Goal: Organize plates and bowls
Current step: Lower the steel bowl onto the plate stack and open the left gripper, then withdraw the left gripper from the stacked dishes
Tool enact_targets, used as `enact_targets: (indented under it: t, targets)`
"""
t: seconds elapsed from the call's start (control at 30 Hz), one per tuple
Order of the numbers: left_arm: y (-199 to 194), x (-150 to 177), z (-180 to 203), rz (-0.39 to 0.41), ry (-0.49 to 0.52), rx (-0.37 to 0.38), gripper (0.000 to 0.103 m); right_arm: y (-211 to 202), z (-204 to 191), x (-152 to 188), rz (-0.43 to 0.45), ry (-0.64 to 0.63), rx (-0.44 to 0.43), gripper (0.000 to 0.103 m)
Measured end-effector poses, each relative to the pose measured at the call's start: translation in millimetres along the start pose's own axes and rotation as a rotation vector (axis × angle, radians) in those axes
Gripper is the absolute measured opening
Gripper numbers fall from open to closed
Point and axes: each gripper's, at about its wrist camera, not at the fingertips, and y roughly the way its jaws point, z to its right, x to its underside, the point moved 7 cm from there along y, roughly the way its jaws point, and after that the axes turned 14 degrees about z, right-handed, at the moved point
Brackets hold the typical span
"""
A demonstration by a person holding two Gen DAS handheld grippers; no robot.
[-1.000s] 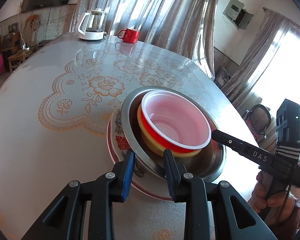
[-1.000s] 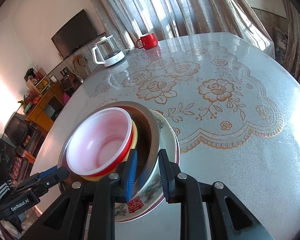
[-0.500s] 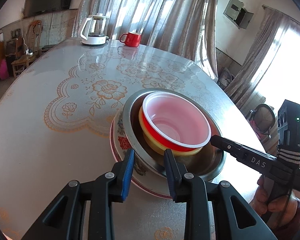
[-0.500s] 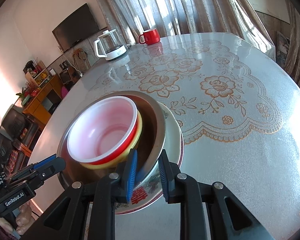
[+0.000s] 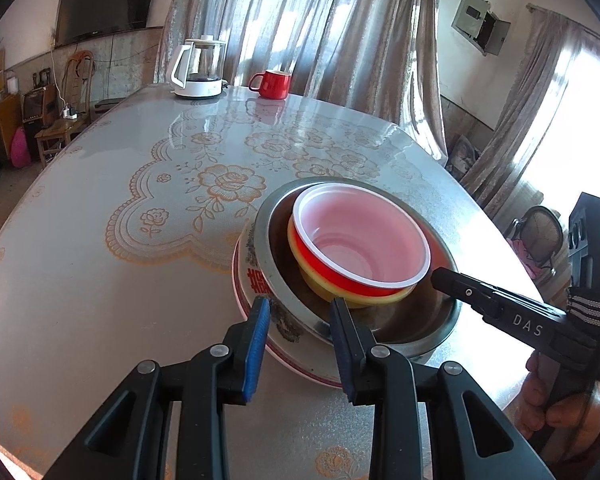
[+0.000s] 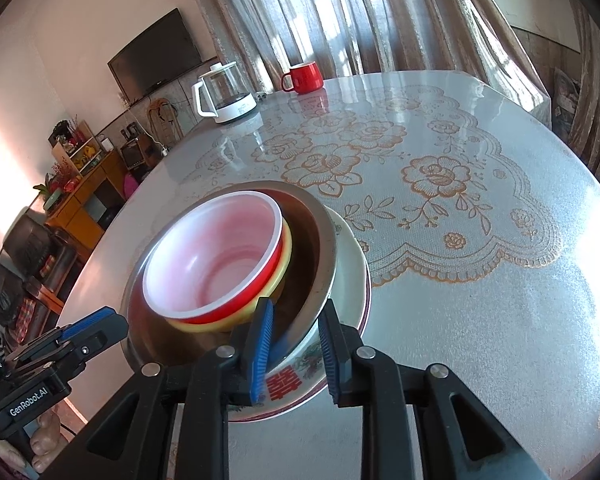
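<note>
Nested stack held at opposite rims, apparently mid-carry; next comes a level set-down with both grips released together. Left gripper (image 5: 298, 318) and right gripper (image 6: 296, 320) each clamp the steel bowl (image 5: 420, 316) and patterned plate (image 5: 252, 276). Between their fingers, the red bowl (image 5: 360, 240) sits in a yellow bowl (image 5: 364, 298).

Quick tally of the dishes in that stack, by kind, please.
Plastic bowls: 2, red bowl nested in yellow bowl
Metal bowls: 1, steel bowl
Plates: 1, patterned plate at the bottom
Total: 4
</note>
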Motion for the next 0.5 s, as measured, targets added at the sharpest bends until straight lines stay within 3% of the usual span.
enact_targets:
  t: [0.37,0.5]
  targets:
    - [-8.9,1.3,3.8,0.019,0.026,-0.042,0.032,-3.4,3.5,4.5,-0.013,0.026,-0.016,0.027]
    - [-16.2,-2.2,5.2,0.041,0.031,-0.055,0.039,-11.4,3.0,4.3,0.007,0.016,-0.012,0.028]
